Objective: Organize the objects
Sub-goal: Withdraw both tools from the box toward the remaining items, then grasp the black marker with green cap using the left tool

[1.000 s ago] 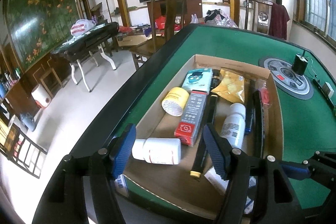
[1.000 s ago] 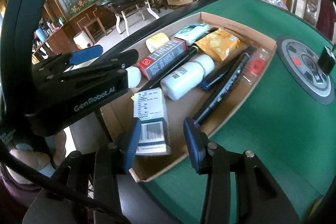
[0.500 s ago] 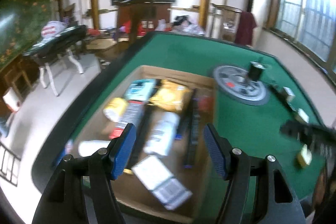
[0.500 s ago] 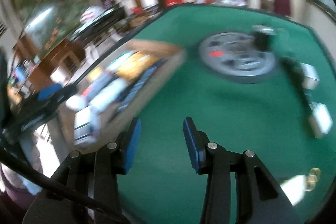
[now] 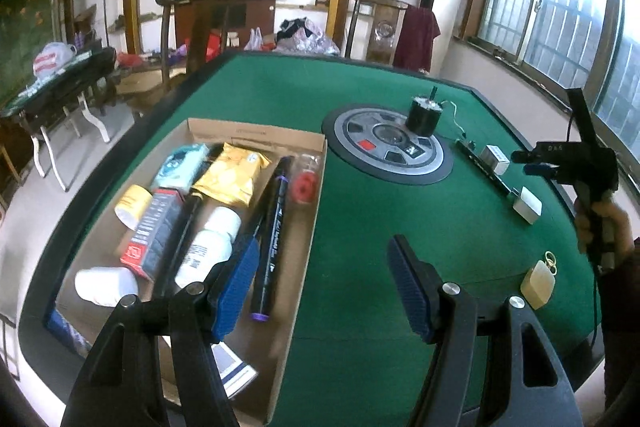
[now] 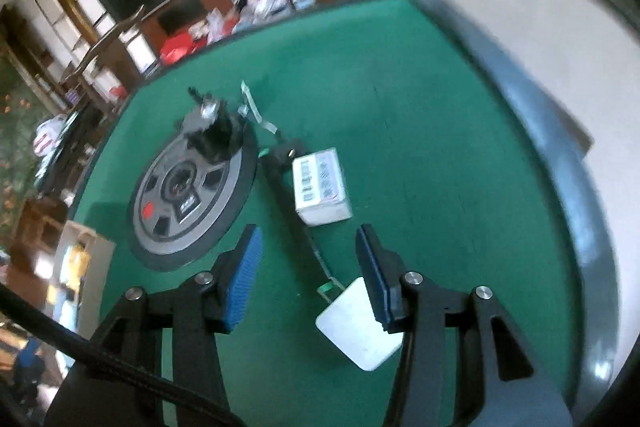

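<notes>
My right tool (image 6: 308, 273), empty with its jaws opening, hangs over the loose white box (image 6: 321, 185) on the green bench (image 6: 420, 131), just ahead, long axis pointing away, far from my half-open left tool (image 5: 320, 287).

Left view, lower centre: bare green felt (image 5: 360, 247) between the cardboard box (image 5: 308, 227) and a beige case (image 5: 538, 285), open passage.
Left view, left half: box packed tight, marker (image 5: 272, 239) along its right side.
Right view, centre: white carton (image 6: 320, 187), black strip (image 6: 294, 223) and white flat box (image 6: 356, 327) block the middle.
Right view, right: felt clear up to the rail (image 6: 560, 163).
</notes>
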Motion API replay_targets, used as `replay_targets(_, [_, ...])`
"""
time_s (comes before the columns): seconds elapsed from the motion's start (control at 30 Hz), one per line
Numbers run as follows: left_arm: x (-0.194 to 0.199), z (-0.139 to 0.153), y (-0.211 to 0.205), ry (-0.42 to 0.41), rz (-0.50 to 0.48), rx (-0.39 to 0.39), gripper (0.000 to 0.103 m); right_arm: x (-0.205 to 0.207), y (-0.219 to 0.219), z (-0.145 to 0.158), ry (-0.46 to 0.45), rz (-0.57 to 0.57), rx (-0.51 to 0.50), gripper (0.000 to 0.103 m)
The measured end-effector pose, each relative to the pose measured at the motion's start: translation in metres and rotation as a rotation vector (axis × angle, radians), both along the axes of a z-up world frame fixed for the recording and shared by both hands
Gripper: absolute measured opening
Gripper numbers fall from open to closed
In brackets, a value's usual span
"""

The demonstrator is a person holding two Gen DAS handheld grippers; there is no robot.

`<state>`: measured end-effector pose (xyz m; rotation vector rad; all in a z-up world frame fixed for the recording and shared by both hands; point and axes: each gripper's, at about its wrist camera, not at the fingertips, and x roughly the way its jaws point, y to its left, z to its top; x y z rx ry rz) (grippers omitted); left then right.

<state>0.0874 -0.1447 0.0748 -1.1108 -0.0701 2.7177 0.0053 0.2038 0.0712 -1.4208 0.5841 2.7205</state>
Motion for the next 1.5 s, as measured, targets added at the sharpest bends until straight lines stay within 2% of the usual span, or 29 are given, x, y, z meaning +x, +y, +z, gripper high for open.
replay_targets(0.07, [-0.004, -0.003, 0.0, -0.012, 0.007, 0.009, 0.061, -0.006, -0.006, -0.008, -0.03, 0.048, 0.002, 0.047])
replay_targets(0.23, [-0.009, -0.011, 0.006, -0.044, -0.006, 0.024, 0.061, -0.029, -0.026, -0.033, -0.127, 0.09, 0.122, 0.046])
replay_targets(0.37, [-0.009, -0.015, 0.009, -0.053, -0.011, 0.007, 0.061, -0.042, -0.034, -0.043, -0.135, 0.065, 0.175, 0.018])
replay_targets(0.47, [-0.011, -0.017, 0.008, -0.061, -0.006, 0.008, 0.061, -0.042, -0.046, -0.041, -0.134, 0.098, 0.165, 0.012])
replay_targets(0.57, [-0.016, -0.018, 0.007, -0.072, -0.002, 0.024, 0.061, -0.033, -0.071, -0.041, -0.134, 0.173, 0.184, 0.012])
replay_targets(0.8, [-0.027, -0.027, 0.027, -0.121, -0.052, 0.051, 0.061, 0.012, -0.137, -0.042, -0.175, 0.433, 0.039, 0.013])
replay_targets(0.87, [-0.031, -0.031, 0.039, -0.138, -0.07, 0.053, 0.061, 0.018, -0.141, -0.041, -0.201, 0.467, -0.077, 0.016])
replay_targets(0.93, [-0.034, -0.036, 0.051, -0.157, -0.087, 0.061, 0.061, 0.024, -0.129, -0.031, -0.176, 0.448, -0.163, 0.023])
replay_targets(1.03, [-0.043, -0.045, 0.071, -0.195, -0.109, 0.07, 0.061, 0.03, -0.099, -0.007, -0.063, 0.344, -0.147, 0.039])
replay_targets(1.17, [-0.062, -0.057, 0.097, -0.233, -0.101, 0.06, 0.061, 0.045, -0.041, 0.012, 0.033, 0.184, -0.146, 0.042])
replay_targets(1.27, [-0.074, -0.063, 0.115, -0.224, -0.084, 0.001, 0.061, 0.053, -0.001, 0.013, 0.054, 0.071, -0.134, 0.05])
replay_targets(1.43, [-0.078, -0.074, 0.144, -0.191, -0.095, -0.151, 0.063, 0.055, 0.039, -0.002, 0.019, -0.029, -0.123, 0.05])
replay_targets(1.5, [-0.073, -0.074, 0.151, -0.164, -0.129, -0.176, 0.063, 0.057, 0.048, -0.007, 0.018, -0.044, -0.124, 0.05])
